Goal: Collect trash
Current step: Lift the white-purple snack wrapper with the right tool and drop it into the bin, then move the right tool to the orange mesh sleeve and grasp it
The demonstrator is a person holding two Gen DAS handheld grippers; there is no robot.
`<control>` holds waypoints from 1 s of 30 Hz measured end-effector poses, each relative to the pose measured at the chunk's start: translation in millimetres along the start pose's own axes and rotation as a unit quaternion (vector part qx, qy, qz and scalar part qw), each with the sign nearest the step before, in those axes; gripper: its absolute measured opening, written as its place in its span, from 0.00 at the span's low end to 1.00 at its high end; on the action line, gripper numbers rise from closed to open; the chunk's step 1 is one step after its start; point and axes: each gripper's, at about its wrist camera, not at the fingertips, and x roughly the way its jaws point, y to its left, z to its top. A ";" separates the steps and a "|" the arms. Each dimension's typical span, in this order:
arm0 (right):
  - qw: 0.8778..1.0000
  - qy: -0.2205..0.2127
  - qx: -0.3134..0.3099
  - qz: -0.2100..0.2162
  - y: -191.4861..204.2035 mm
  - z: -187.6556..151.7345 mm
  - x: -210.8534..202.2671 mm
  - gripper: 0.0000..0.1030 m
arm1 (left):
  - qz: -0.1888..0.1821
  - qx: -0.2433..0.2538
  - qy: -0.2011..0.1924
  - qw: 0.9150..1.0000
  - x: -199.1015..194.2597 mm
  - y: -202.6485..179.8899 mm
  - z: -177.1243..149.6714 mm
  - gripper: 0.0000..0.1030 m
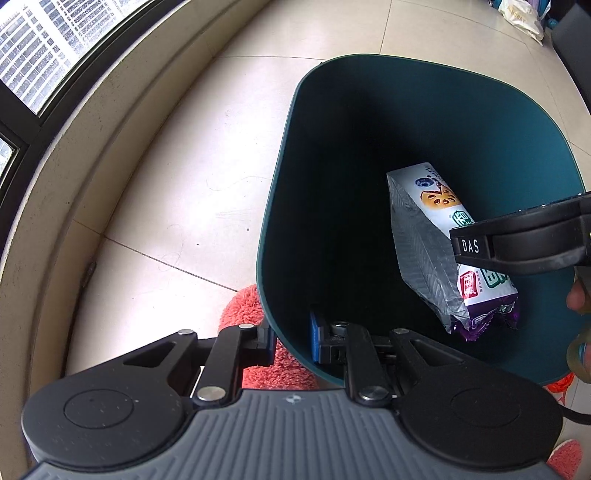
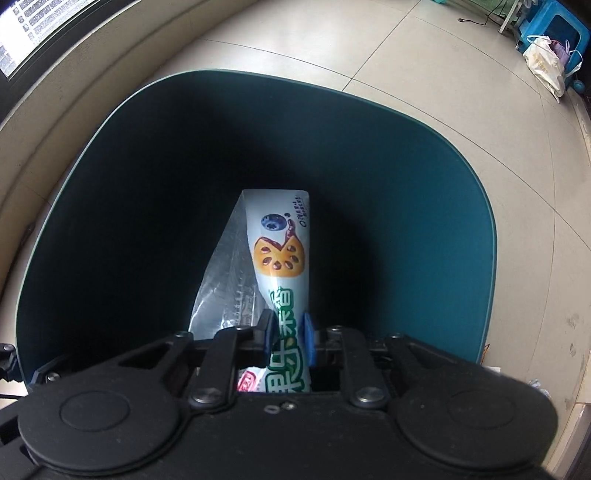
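Under me I see a floor of big pale beige tiles with thin grey joints, and daylight falls softly on it. At the left, a low beige ledge curves along under a dark-framed window; outside it I see a tall building with many rows of windows. A coral fluffy mat lies on the tiles. Far at the right stands a blue plastic stool, and just beside it a white bag.

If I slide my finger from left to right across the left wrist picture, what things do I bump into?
Window → beige sill → tiled floor → dark green bin wall → snack wrapper inside it → right gripper poking in from the edge.
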 end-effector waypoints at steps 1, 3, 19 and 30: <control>1.000 0.002 0.001 0.003 -2.5 0.2 0.1 0.22 | -0.001 0.000 0.000 1.000 -0.1 0.1 -0.1 0.16; 1.000 -0.003 0.006 0.008 -8.7 2.7 -1.0 0.25 | 0.000 0.000 0.000 1.000 -0.3 -0.3 0.0 0.16; 0.995 -0.069 0.008 0.078 -50.4 -11.0 -68.4 0.46 | 0.013 0.001 0.000 1.000 0.0 -5.1 0.0 0.16; 0.989 -0.111 0.046 0.083 -100.2 -36.9 -85.5 0.49 | 0.029 0.005 -0.001 1.000 0.0 -12.2 -0.9 0.16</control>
